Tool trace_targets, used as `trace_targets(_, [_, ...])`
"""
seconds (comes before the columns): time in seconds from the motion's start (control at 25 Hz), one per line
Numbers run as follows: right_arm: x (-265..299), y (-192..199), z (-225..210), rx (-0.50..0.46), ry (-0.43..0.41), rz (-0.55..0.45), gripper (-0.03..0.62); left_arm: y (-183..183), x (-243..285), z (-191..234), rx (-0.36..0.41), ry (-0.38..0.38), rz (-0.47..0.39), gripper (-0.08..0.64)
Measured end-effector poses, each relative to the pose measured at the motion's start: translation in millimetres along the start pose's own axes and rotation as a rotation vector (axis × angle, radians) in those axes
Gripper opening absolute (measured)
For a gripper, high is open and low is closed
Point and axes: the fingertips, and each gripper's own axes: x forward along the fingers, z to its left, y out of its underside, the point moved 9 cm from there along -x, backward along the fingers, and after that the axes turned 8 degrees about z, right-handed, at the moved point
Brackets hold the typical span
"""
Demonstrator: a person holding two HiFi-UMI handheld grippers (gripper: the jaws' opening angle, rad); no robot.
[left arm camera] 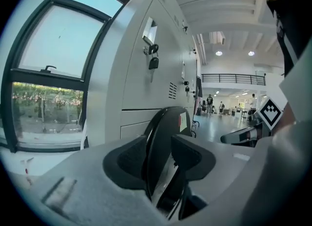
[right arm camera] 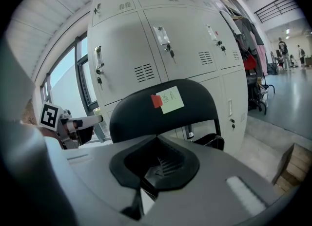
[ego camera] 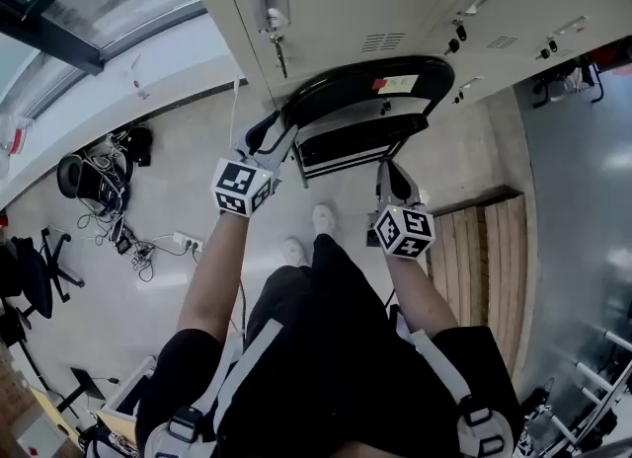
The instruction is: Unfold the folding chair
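Head view: I note the folding chair (ego camera: 367, 101) standing on the floor (ego camera: 188, 209) close against the grey lockers (ego camera: 336, 2), with a sticky note (ego camera: 400, 82) on its black backrest (ego camera: 336, 86). My left hand-held gripper (ego camera: 279, 138) has its jaws apart, straddling the backrest's left edge; I see no firm clamp. My right hand-held gripper (ego camera: 394, 176) has its jaws together, just beside the right side of the seat (ego camera: 360, 145).
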Motion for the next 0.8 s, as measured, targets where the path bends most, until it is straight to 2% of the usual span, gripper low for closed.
trace_targets(0.12, [4,0,-11,0.018,0.009,0.017,0.006,-4,17,6,0.064,0.007,0.047,0.185])
trace_targets(0.24, [5,-1,-16,-0.006,0.01,0.029,0.006,-4,30,13,0.066,0.026,0.095,0.209])
trace_targets(0.36, [10,-3,-19,-0.001,0.01,0.033,0.006,-3,40,16,0.101,0.055,0.15,0.22])
trace_targets(0.68, [13,5,-25,0.005,0.012,0.068,0.006,-8,63,18,0.129,0.106,0.149,0.221])
trace_targets(0.8, [14,6,-28,0.008,0.004,0.066,0.006,-9,71,16,0.183,0.125,0.181,0.219])
